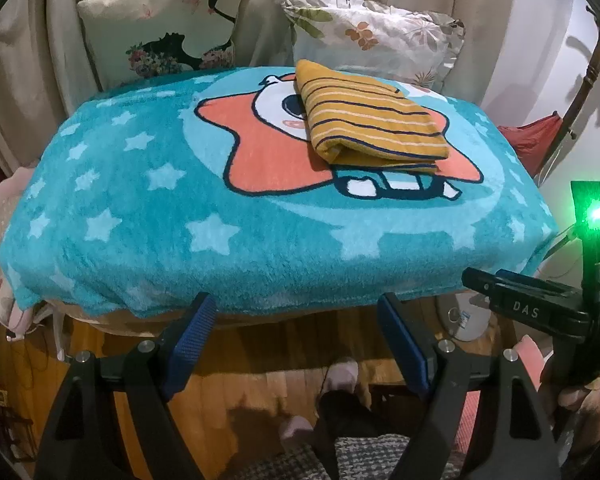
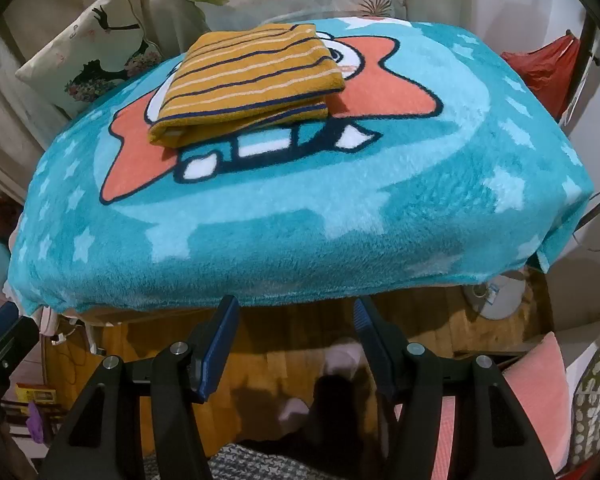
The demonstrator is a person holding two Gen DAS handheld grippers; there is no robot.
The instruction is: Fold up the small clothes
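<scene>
Both grippers, left gripper (image 1: pixel 296 316) and right gripper (image 2: pixel 296 316), hover released at the blanket's (image 1: pixel 260 240) near edge; the folded striped garment (image 1: pixel 370 120) lies far ahead, slightly right, its long axis running left-right

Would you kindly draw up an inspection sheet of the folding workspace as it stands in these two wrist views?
Surface: teal star-print blanket with a cartoon figure, spread flat.
Job's things: striped mustard garment, folded into a neat stack, lying on the cartoon print toward the far side.
Clutter: nothing seen on the blanket.
Grippers: left gripper and right gripper both open and empty, at the near edge, apart from the garment.
Cables: thin cords hang near the floor at the left.
Surroundings: two printed cushions against a curtain, a red cloth at the right, wooden floor below.
</scene>
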